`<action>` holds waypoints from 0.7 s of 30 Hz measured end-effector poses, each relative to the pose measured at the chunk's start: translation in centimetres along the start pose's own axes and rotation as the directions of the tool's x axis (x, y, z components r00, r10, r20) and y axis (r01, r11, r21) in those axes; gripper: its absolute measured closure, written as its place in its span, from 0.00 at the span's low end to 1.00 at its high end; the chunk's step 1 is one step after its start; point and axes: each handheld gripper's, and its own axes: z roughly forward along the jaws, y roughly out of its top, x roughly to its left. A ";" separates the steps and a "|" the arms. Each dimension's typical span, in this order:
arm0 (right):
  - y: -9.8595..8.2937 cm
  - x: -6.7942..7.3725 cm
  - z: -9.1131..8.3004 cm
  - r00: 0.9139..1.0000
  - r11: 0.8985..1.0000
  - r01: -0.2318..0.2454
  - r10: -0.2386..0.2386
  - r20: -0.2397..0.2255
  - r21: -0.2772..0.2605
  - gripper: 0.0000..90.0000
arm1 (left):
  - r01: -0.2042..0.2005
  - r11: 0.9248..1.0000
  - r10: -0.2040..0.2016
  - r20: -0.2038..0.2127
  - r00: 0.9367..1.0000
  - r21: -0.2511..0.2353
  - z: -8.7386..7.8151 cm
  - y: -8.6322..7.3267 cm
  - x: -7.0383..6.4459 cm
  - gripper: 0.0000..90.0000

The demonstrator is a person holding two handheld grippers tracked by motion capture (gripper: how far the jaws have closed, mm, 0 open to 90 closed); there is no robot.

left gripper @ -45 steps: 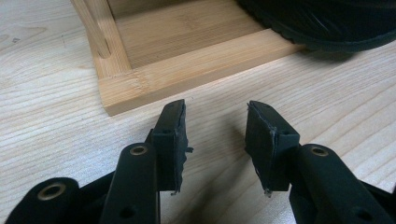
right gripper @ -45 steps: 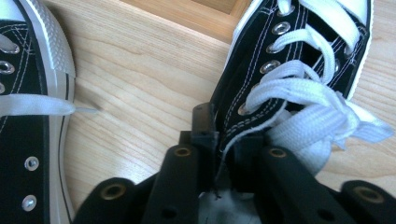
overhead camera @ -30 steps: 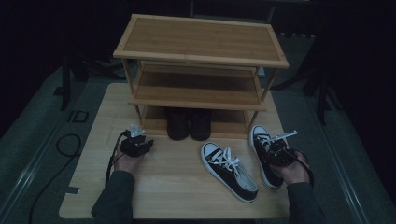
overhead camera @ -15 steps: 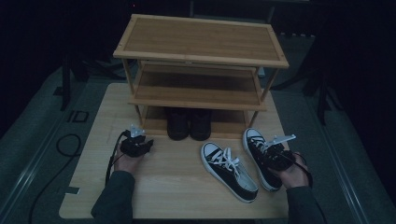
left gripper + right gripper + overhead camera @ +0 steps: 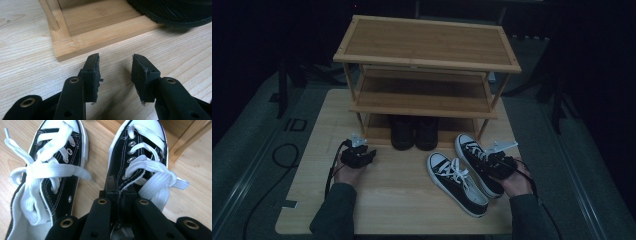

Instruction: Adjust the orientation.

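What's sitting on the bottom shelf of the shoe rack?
A pair of dark shoes stands on the bottom shelf of the shoe rack, toes pointing out. Their heels and whatever lies behind them are hidden under the middle shelf.

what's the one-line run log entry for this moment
left hand-held gripper open, empty, near shoe rack | right hand-held gripper shut on right sneaker side wall | left sneaker on table

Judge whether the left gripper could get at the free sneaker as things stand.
Probably yes: the left gripper is open and holds nothing, and bare table lies between it and the free sneaker.
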 end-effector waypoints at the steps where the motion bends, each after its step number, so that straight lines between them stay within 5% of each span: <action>1: 0.0 0.1 0.1 1.000 1.000 0.011 -0.011 -0.002 -0.001 0.97 | 0.000 1.000 0.000 0.000 1.000 0.000 0.0 0.0 0.0 0.65; 10: 0.1 0.9 0.6 0.997 0.997 0.076 -0.076 -0.027 -0.008 0.97 | 0.002 1.000 -0.002 -0.002 1.000 0.000 0.0 0.0 0.0 0.65; 12: -0.1 1.5 0.8 0.991 0.992 0.126 -0.126 -0.047 -0.004 0.97 | 0.001 1.000 -0.001 -0.002 1.000 0.000 0.0 0.0 0.0 0.65; 21: -0.1 1.8 0.7 0.987 0.991 0.136 -0.135 -0.092 0.007 0.95 | 0.001 1.000 -0.001 -0.001 1.000 0.000 0.0 0.0 0.0 0.65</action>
